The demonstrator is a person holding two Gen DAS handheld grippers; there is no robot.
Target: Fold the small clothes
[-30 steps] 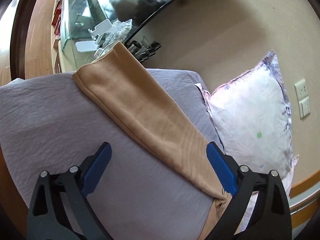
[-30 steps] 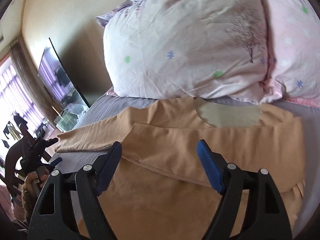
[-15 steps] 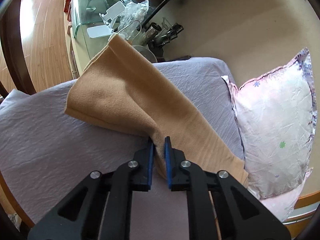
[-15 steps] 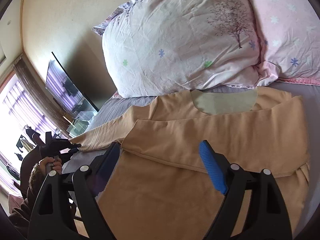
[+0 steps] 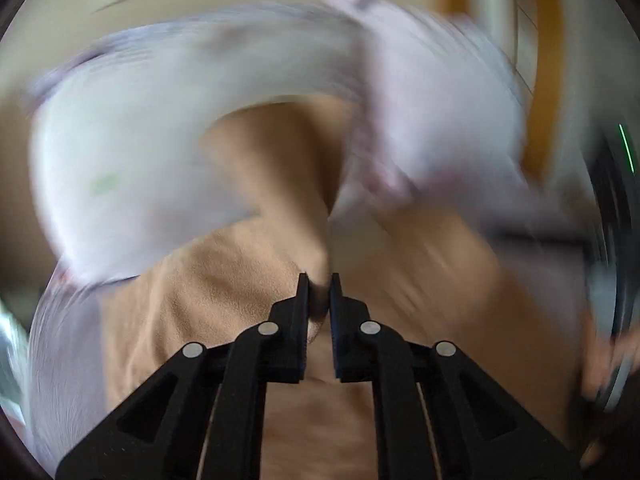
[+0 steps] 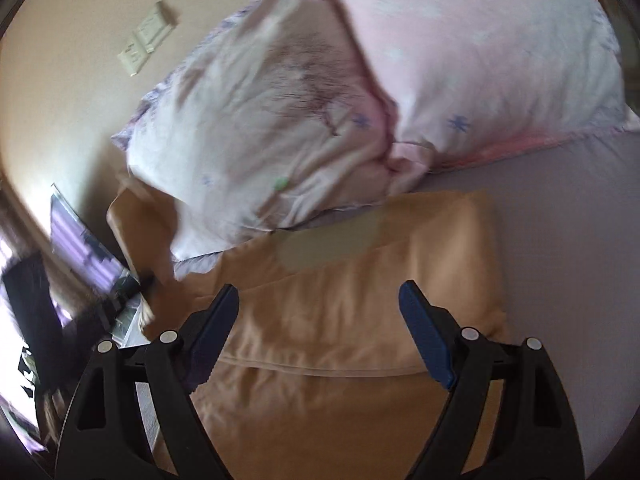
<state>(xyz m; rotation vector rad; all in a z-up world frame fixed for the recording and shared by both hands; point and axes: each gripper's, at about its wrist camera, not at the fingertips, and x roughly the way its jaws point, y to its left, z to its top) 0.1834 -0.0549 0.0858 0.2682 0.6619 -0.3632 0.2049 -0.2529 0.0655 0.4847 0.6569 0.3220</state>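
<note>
The tan shirt (image 6: 360,320) lies on the bed (image 6: 560,240), its collar end just below the two pillows at the bed's head, with one sleeve already folded across the body as a band. The left gripper (image 5: 318,280) has its fingers (image 5: 303,300) drawn narrow, pinching a fold of the shirt (image 5: 224,280) between the pads; the cloth rises from the grip toward the pillows. This view is badly smeared, so the exact part of the shirt held cannot be told. In the right wrist view, a tan piece of cloth stands lifted at the left edge of the white pillow (image 6: 256,128), clear of the bed. The right gripper (image 6: 320,304) hangs over the shirt's middle with its blue-padded fingers (image 6: 424,340) spread wide and holding nothing, one on either side of the folded band. The pink pillow (image 6: 480,60) lies beside the white one, touching it. A wall socket (image 6: 146,40) shows above them.
</note>
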